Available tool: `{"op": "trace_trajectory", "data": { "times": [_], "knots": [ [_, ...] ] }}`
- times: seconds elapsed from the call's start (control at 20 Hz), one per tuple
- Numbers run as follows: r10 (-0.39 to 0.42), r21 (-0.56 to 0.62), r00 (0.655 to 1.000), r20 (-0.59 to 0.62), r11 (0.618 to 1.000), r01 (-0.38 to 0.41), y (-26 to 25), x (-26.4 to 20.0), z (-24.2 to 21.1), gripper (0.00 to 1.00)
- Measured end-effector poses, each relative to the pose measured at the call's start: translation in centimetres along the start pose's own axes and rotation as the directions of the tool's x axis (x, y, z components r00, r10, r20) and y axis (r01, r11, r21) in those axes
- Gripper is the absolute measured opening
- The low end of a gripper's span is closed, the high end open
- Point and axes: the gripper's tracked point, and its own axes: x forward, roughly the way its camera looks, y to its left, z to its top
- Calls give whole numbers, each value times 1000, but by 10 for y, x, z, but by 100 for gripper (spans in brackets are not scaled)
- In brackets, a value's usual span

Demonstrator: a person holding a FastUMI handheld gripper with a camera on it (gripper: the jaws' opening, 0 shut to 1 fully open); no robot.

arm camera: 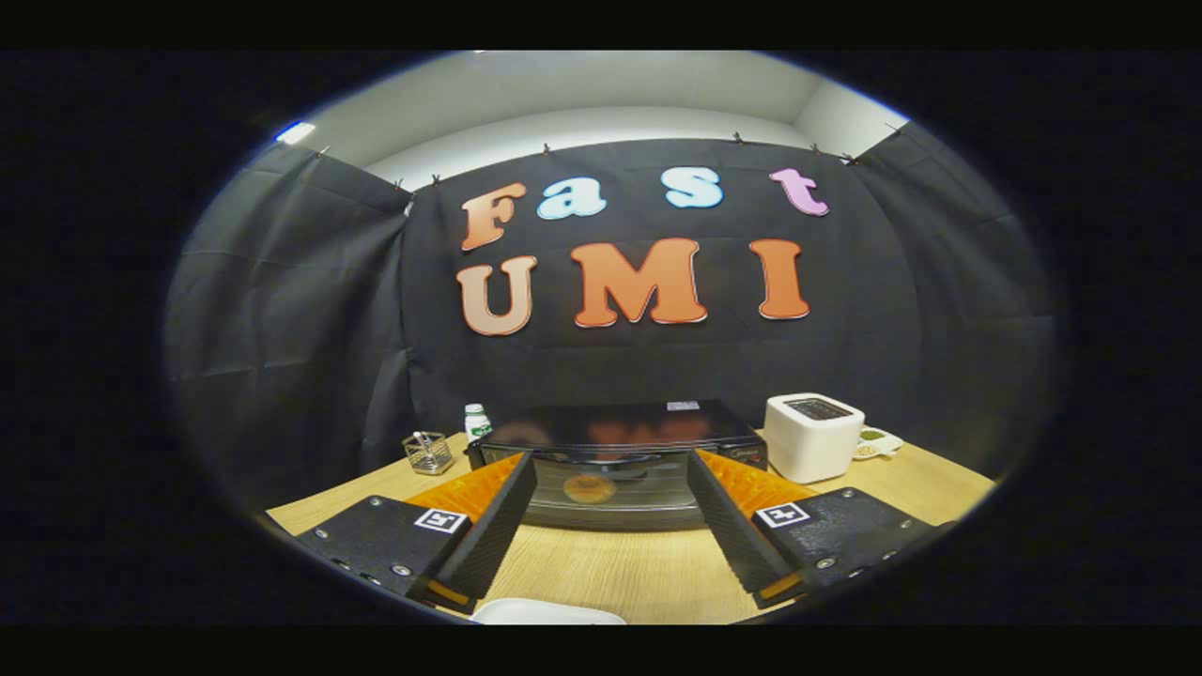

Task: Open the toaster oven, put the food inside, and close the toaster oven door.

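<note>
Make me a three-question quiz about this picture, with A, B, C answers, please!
1. Where is the oven?
A. Beyond the open fingers, in the gap between them
B. Behind the gripper
C. On top of the toaster

2. What colour is the toaster?
A. Red
B. White
C. Green

3. How is the oven door?
A. Wide open
C. Taken off
B. Shut

Answers:
1. A: the oven sits on the table just ahead of the gripper.
2. B: its body is white, right of the oven.
3. B: the glass front stands upright and closed, with something round and orange seen in or on the glass.
</note>
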Motion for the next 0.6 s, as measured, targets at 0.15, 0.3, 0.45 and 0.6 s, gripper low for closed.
{"op": "trace_trajectory", "data": {
  "times": [0.15,0.3,0.45,0.6],
  "knots": [
    [-18,-9,1000,15,1000,18,-17,-23,6,96],
    [-31,-30,999,33,999,32,-30,-45,13,97],
    [-32,-27,997,67,999,34,-41,-70,21,97],
    [-47,-35,993,107,998,51,-57,-90,25,98]
  ]
}}
